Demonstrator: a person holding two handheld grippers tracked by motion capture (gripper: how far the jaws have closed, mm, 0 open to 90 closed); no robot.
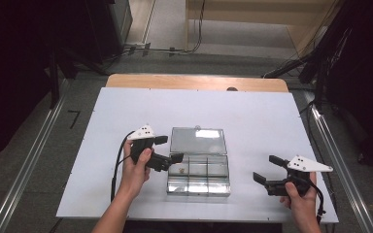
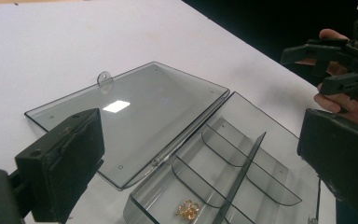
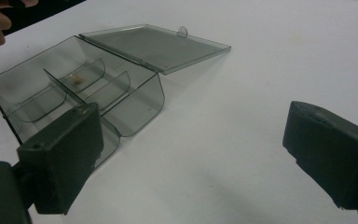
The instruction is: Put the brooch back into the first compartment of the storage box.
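Just beside the left claw, gold trinket.

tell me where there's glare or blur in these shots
High view: a bright glare patch sits on the open lid of the clear compartment box; the room around the table is dark. Left gripper view: the same reflection shows as a white patch on the lid, and the near black jaws look soft, as does the small gold trinket. Right gripper view: even light, no glare, jaws blurred.
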